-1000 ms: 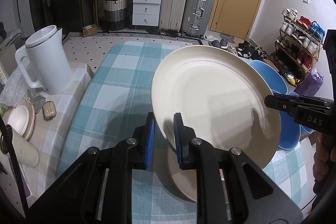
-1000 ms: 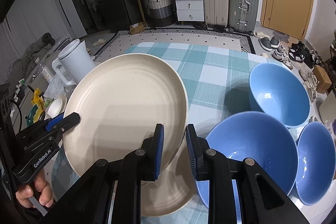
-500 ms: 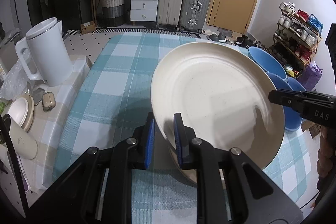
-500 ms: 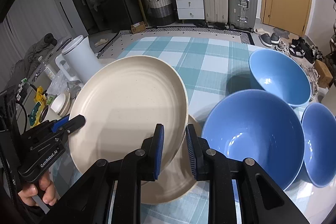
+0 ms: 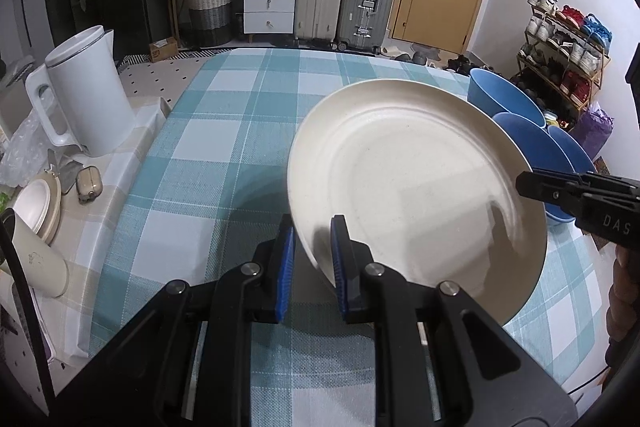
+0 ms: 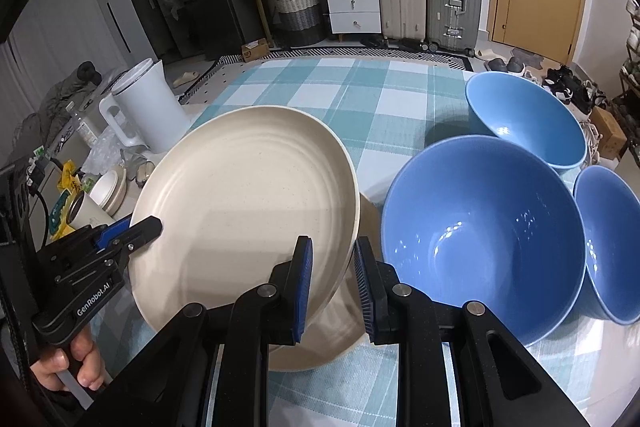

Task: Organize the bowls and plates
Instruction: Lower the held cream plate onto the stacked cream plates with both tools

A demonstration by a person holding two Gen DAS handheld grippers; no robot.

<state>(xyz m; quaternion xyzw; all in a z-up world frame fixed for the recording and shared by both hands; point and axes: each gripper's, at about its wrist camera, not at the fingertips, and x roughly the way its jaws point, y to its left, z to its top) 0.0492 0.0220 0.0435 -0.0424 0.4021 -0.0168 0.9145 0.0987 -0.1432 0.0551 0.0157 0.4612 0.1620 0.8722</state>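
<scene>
A cream plate point(image 5: 416, 183) point(image 6: 248, 203) hangs tilted just above the checked table, held at two opposite rims. My left gripper point(image 5: 313, 227) is shut on its left rim; its tip also shows in the right wrist view as the left gripper point(image 6: 148, 227). My right gripper point(image 6: 330, 247) is shut on the right rim, and in the left wrist view the right gripper point(image 5: 532, 183) shows at the far edge. A second cream plate point(image 6: 344, 331) lies on the cloth beneath, mostly hidden. Three blue bowls stand to the right: a large bowl point(image 6: 480, 227), a far bowl point(image 6: 524, 119) and a smaller bowl point(image 6: 612, 235).
The table point(image 5: 224, 131) has a teal checked cloth. A white kettle point(image 5: 84, 99), a cup point(image 5: 36, 263) and a small dish point(image 5: 36, 203) sit on a side surface at left. A hand point(image 6: 68, 367) grips the left tool. Suitcases and drawers stand behind.
Both grippers have come down with the plate, which now hangs closer over the plate beneath. The bowls fill more of the right view. The grips are unchanged.
</scene>
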